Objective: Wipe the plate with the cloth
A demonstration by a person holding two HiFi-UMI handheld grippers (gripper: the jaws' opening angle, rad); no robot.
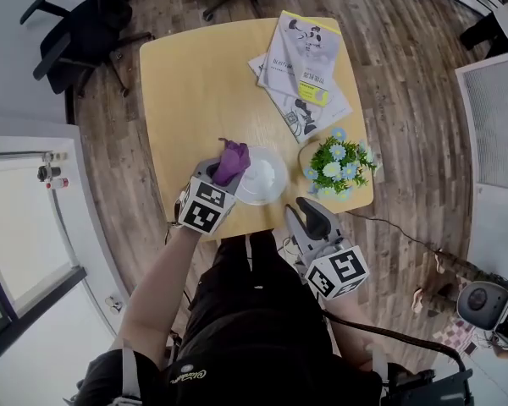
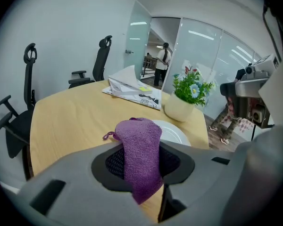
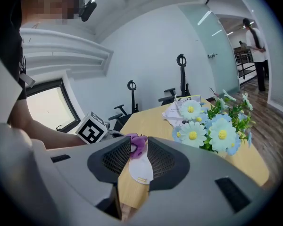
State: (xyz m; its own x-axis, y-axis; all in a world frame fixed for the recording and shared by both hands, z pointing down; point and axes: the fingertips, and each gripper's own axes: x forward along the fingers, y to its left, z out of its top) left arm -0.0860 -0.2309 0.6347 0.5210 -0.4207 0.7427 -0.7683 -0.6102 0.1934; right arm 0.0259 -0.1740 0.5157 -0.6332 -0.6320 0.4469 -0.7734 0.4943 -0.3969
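Looking down from above, I see my left gripper (image 1: pixel 223 172) holding a purple cloth (image 1: pixel 232 159) over the left rim of a white plate (image 1: pixel 269 178), near the front edge of a pale wooden table (image 1: pixel 195 83). My right gripper (image 1: pixel 308 211) hangs at that edge, just beside a pot of daisies (image 1: pixel 337 166). Booklets (image 1: pixel 303 66) lie farther back.

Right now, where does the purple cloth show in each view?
Head view: cloth at centre, over the left rim of the plate, held in the left gripper.
Left gripper view: centre, clamped between the jaws.
Right gripper view: small, centre, seen through the open jaws of the right gripper.
Shared landmark: the potted flowers, which show in all three views.
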